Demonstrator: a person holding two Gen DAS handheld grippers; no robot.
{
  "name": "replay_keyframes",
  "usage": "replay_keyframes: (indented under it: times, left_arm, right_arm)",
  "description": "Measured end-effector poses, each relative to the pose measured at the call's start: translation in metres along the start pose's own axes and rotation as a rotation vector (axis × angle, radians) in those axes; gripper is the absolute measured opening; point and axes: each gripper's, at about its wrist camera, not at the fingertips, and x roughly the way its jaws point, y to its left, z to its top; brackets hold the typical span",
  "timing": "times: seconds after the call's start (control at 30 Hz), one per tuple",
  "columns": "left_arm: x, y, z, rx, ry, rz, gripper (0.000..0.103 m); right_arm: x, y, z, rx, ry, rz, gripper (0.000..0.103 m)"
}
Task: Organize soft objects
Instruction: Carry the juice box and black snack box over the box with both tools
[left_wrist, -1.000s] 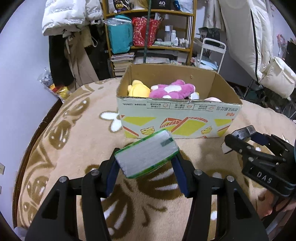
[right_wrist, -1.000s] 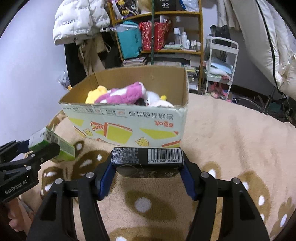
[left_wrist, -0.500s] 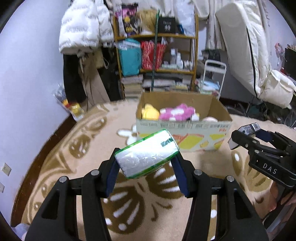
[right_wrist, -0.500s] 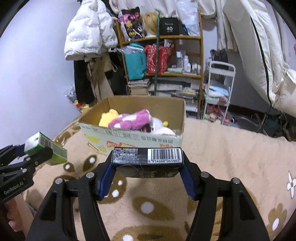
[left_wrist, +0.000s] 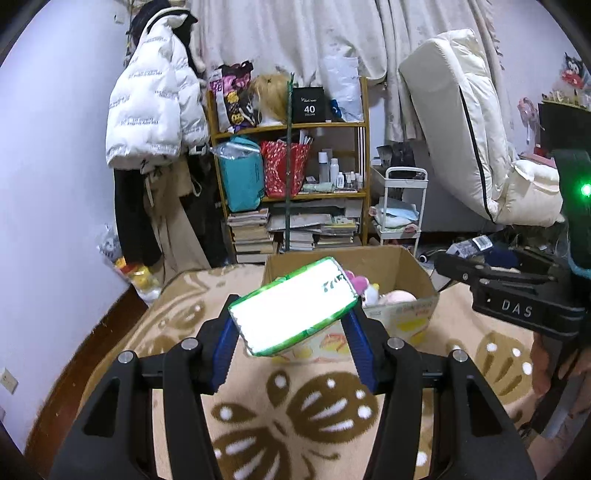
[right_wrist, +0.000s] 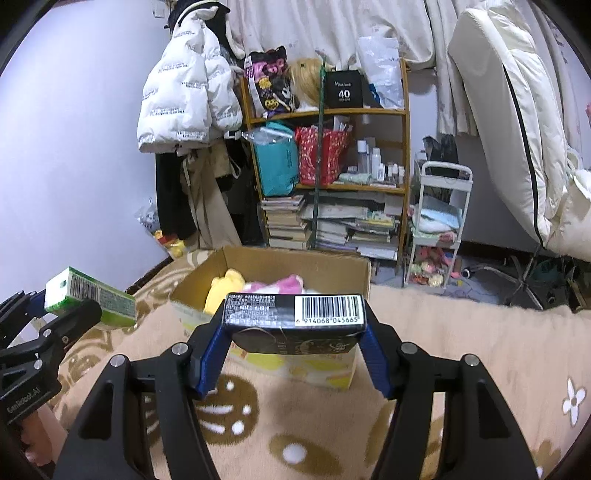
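Observation:
My left gripper (left_wrist: 293, 334) is shut on a green and white tissue pack (left_wrist: 293, 304), held tilted in the air; the pack also shows in the right wrist view (right_wrist: 88, 295). My right gripper (right_wrist: 295, 343) is shut on a black tissue pack (right_wrist: 295, 314) with a barcode on it. A cardboard box (right_wrist: 317, 266) stands on the beige blanket (right_wrist: 461, 350) beyond both grippers. It holds a yellow plush (right_wrist: 223, 288) and a pink plush (right_wrist: 280, 286). Both grippers are high above the blanket and short of the box.
A wooden shelf (right_wrist: 328, 184) with bags, bottles and stacked books stands behind the box. A white jacket (right_wrist: 184, 92) hangs at the left. A white trolley (right_wrist: 439, 225) and a leaning mattress (right_wrist: 517, 110) are at the right. The bed's dark wooden edge (left_wrist: 99, 332) runs along the left.
Both grippers have risen and drawn back from the box, each still holding its pack. The box now looks smaller and farther away.

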Motion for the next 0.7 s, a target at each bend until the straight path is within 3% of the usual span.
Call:
replay_keyframes:
  times: [0.3, 0.5, 0.7]
  left_arm:
    - [0.032, 0.001, 0.028, 0.001, -0.024, -0.011, 0.053]
    - [0.063, -0.001, 0.042, 0.006, -0.036, -0.031, 0.053]
    - [0.1, -0.004, 0.034, 0.008, 0.01, -0.021, 0.053]
  right_arm:
    - [0.028, -0.012, 0.024, -0.004, -0.042, 0.008, 0.068]
    - [0.053, -0.017, 0.019, 0.004, -0.04, 0.035, 0.068]
    - [0.076, -0.021, 0.01, 0.015, -0.002, 0.056, 0.068]
